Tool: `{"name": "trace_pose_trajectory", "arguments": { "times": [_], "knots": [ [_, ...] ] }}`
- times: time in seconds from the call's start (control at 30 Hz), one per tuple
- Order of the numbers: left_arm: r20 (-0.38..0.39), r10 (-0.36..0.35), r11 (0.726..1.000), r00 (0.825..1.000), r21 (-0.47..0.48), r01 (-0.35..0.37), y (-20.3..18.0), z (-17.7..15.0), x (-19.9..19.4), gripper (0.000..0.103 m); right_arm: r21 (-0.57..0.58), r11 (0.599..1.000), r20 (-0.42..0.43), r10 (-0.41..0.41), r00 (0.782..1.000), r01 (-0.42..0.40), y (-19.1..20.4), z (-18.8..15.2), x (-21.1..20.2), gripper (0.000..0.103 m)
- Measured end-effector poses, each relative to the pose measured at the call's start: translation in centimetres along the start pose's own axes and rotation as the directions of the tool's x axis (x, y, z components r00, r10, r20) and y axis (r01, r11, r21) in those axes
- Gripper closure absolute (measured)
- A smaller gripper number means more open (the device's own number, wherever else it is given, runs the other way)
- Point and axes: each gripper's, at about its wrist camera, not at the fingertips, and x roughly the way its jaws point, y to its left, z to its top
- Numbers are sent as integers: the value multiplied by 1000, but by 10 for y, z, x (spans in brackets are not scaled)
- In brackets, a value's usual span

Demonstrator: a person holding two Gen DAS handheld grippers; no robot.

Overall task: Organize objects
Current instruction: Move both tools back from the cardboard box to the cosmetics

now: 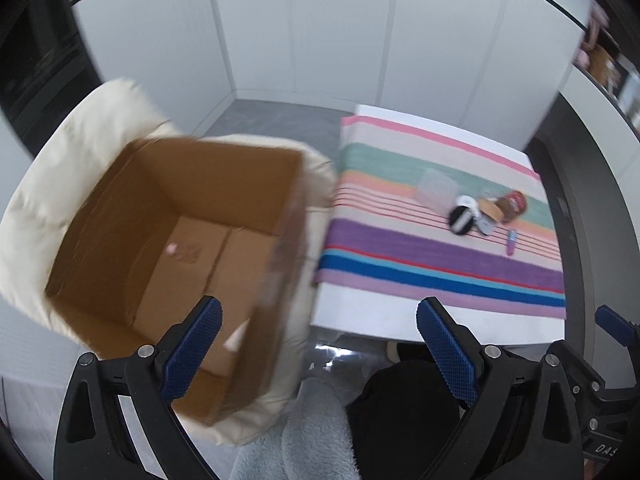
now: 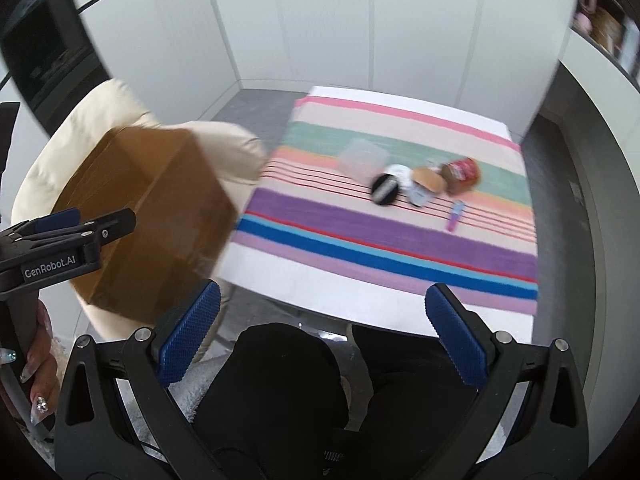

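An open cardboard box sits on a cream chair left of the table; it also shows in the right wrist view. A small pile lies on the striped cloth: a clear plastic container, a black round compact, a brown jar and a purple tube. My left gripper is open and empty, above the box's near edge. My right gripper is open and empty, in front of the table. The left gripper also shows at the left of the right wrist view.
The white table stands against white wall panels. The person's black-clad legs are below the table's front edge. A grey fleece lies under the left gripper. Shelves are at the upper right.
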Motion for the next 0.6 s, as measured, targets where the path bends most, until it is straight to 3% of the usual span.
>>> {"name": "trace_pose_trajectory", "arguments": {
  "times": [0.27,0.6],
  "knots": [
    [-44,-65,989,997,127,70,-80,15,17,4,120,991,-9,-58,998,59,-74,-4,1,0],
    [-124,-107,974,987,189,129,-131,31,44,4,217,974,-16,-68,998,70,-153,-11,29,0]
  ]
}}
